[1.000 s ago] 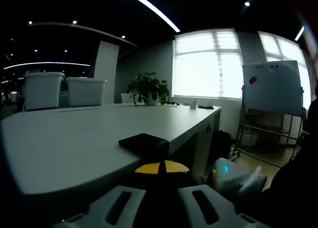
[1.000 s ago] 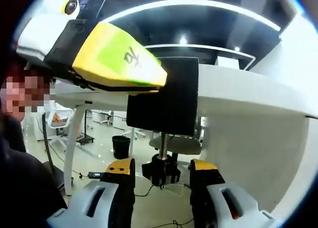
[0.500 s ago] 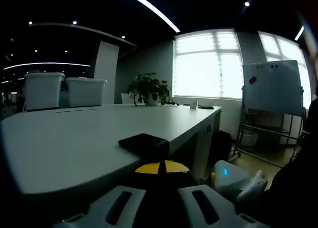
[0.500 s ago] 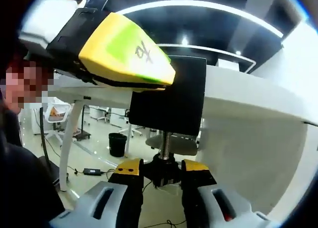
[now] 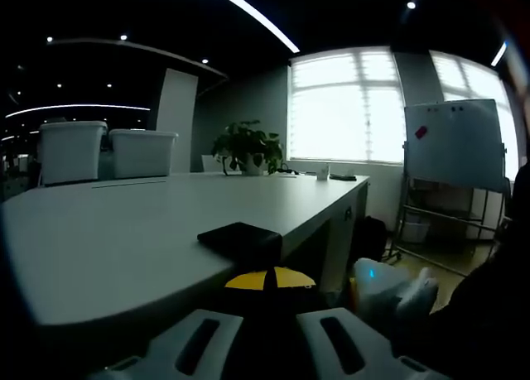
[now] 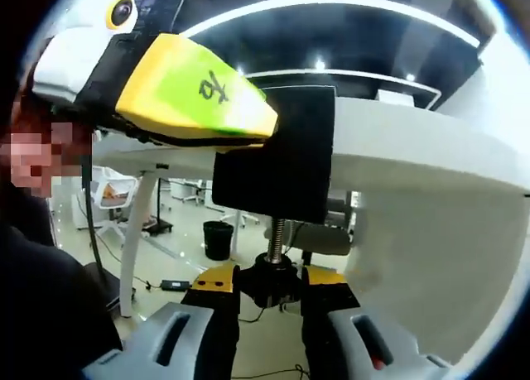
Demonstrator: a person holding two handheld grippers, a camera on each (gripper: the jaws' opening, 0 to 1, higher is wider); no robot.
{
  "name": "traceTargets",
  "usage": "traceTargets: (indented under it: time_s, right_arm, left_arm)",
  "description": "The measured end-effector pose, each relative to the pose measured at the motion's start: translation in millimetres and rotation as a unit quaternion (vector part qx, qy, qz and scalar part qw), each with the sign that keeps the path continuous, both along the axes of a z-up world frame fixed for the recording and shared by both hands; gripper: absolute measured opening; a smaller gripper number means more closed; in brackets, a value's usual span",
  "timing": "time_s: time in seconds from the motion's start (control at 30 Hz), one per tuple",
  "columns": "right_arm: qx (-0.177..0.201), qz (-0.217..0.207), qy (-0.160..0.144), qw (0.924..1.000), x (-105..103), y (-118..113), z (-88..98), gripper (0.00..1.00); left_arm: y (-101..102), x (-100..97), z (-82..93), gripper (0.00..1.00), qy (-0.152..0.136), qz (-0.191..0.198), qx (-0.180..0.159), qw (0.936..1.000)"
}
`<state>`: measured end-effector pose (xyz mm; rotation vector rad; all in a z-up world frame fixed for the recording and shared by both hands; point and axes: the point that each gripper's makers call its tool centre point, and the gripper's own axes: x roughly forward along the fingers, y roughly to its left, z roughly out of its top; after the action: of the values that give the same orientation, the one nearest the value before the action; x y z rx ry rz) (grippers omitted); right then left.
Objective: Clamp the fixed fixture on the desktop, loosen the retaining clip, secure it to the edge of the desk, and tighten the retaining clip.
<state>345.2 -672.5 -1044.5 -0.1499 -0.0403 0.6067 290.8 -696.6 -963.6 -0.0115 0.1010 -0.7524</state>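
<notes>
The black clamp fixture [image 6: 277, 156] sits on the edge of the white desk [image 6: 414, 152]. Its top plate [image 5: 240, 238] lies on the desktop [image 5: 124, 239]. My left gripper [image 5: 269, 282] is shut on the fixture, and one of its yellow-green fingers [image 6: 195, 94] presses on the fixture's side. Below the fixture hangs a threaded screw [image 6: 277, 235] ending in a black knob [image 6: 270, 272]. My right gripper [image 6: 271, 291] is shut on that knob, a yellow pad on each side. The right gripper's white body [image 5: 385, 287] shows below the desk edge.
Two white bins [image 5: 108, 151], a potted plant [image 5: 247, 148] and small items stand at the desk's far side. A whiteboard on a stand [image 5: 454, 148] is beyond the desk's end. Under the desk are a leg [image 6: 137, 239], a black bin [image 6: 217, 239] and a chair [image 6: 108, 199]. A person is at my left.
One second ago my right gripper's jaws stood apart around the knob; they have shut on it. The right gripper view has rolled slightly since. The left gripper has held still.
</notes>
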Motion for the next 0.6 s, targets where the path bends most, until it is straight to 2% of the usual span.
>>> traceTargets:
  time_s: [0.23, 0.43, 0.6]
  right_arm:
    - [-0.005, 0.106, 0.008, 0.9944, -7, 7, -0.5, 0.27]
    - [0.021, 0.203, 0.019, 0.9787, -13, 13, -0.6, 0.27]
    - [0.025, 0.243, 0.026, 0.9694, -12, 15, -1.6, 0.27]
  left_arm:
    - [0, -0.3, 0.1, 0.01, 0.001, 0.001, 0.0, 1.0]
    - [0, -0.6, 0.1, 0.01, 0.0, 0.002, 0.004, 1.0]
    - [-1, -0.6, 0.0, 0.01, 0.002, 0.005, 0.009, 0.9999]
